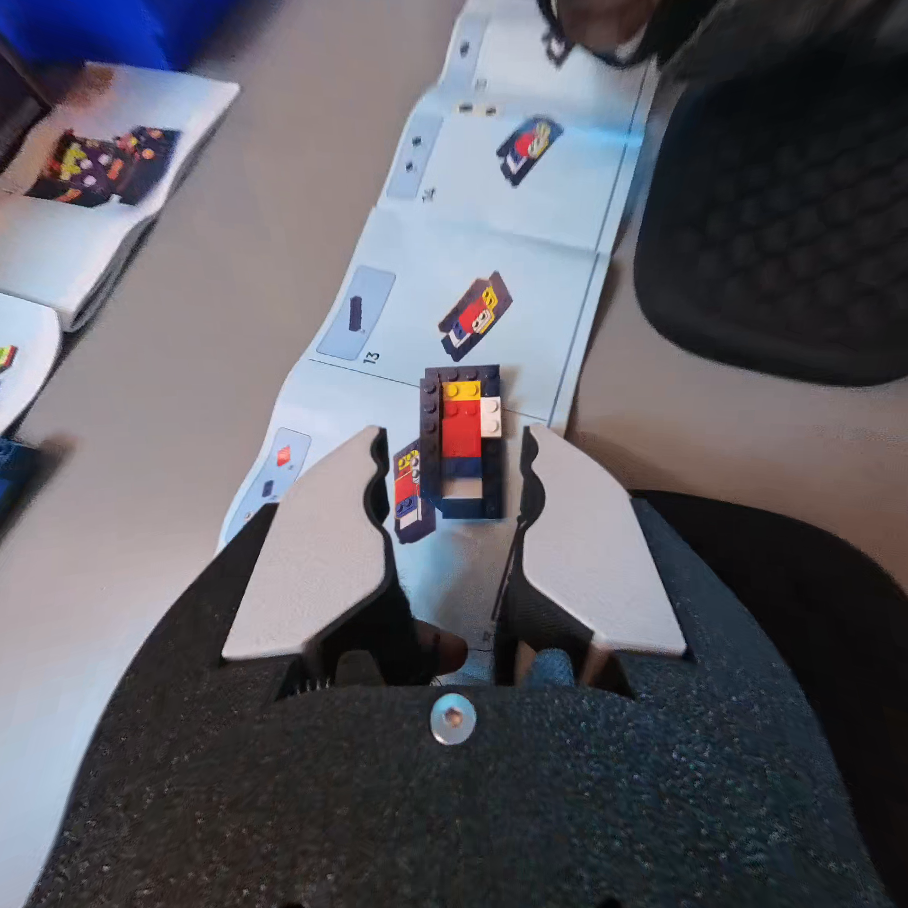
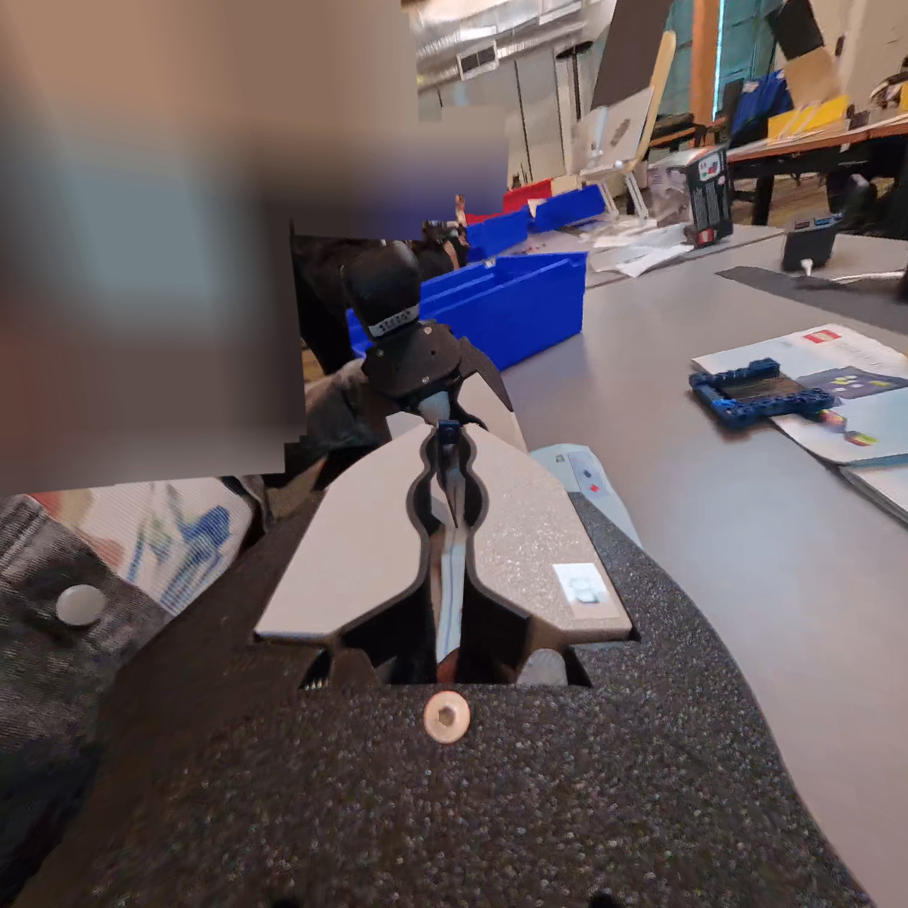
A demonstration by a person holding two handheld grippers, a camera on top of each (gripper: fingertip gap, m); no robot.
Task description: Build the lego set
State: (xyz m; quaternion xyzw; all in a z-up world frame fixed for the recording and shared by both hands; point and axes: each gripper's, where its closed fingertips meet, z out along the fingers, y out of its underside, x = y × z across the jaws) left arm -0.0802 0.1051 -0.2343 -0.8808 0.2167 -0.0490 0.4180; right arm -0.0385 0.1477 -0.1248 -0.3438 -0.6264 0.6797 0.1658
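Observation:
My left gripper (image 1: pixel 453 432) is open just above a pale blue instruction sheet (image 1: pixel 516 231). A small brick model (image 1: pixel 461 442) lies flat on the sheet between and just beyond its fingertips: a dark navy base with red, yellow, white and blue bricks. There is a visible gap between the model and each pad. My right gripper (image 2: pixel 449 431) is shut on a small blue brick (image 2: pixel 448 437) at its tips and holds it above the table. The left gripper's black body (image 2: pixel 408 358) shows just beyond it in the right wrist view.
An open booklet (image 1: pixel 98 172) lies left of the sheet and a black mesh chair (image 1: pixel 786 221) stands to the right. Blue bins (image 2: pixel 516 304) stand at the back of the grey table (image 2: pixel 688 540). A blue brick frame (image 2: pixel 756 388) rests on another booklet (image 2: pixel 835 354). Spacing between my two grippers at the tips: around 12 centimeters.

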